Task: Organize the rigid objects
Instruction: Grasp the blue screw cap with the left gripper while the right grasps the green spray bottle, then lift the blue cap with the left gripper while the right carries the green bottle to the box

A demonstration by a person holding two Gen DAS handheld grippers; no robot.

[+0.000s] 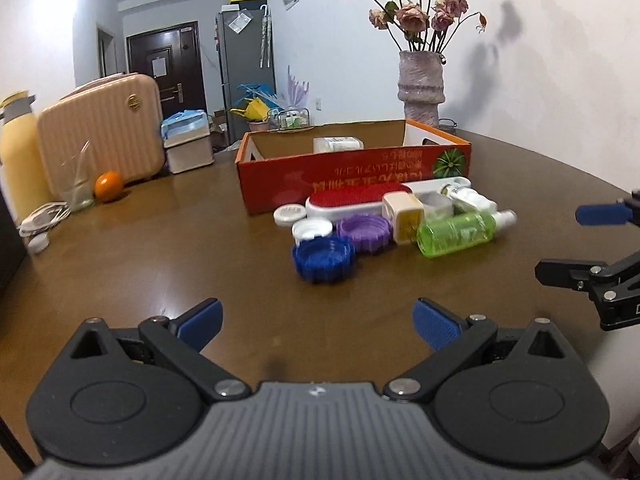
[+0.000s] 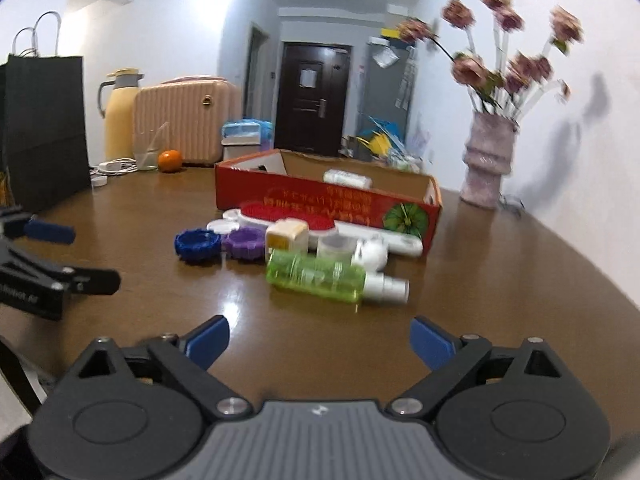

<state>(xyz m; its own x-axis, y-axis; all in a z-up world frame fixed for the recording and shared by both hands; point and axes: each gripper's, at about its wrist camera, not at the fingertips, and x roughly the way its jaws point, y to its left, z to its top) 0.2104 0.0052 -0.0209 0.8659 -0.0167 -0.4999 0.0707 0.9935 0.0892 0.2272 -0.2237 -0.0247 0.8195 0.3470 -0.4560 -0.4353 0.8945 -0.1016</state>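
Observation:
A red cardboard box (image 1: 352, 176) (image 2: 320, 200) stands on the brown table with a white bottle (image 1: 338, 144) (image 2: 347, 178) inside. In front of it lies a cluster: a blue cap (image 1: 324, 258) (image 2: 197, 246), a purple cap (image 1: 363, 233) (image 2: 244, 242), white lids (image 1: 311, 229), a red-topped white brush (image 1: 352, 200) (image 2: 288, 214), a yellow cube (image 1: 406, 216) (image 2: 286, 234) and a green spray bottle (image 1: 460, 232) (image 2: 320, 276) on its side. My left gripper (image 1: 318, 324) is open and empty, short of the blue cap. My right gripper (image 2: 320, 340) is open and empty, short of the green bottle.
A vase of dried roses (image 1: 420, 84) (image 2: 486, 160) stands behind the box at the right. At the far left are a pink case (image 1: 100, 136) (image 2: 180, 120), a yellow flask (image 1: 18, 152) (image 2: 120, 116), an orange (image 1: 108, 186) (image 2: 170, 160), a glass (image 1: 78, 192) and a black bag (image 2: 44, 128).

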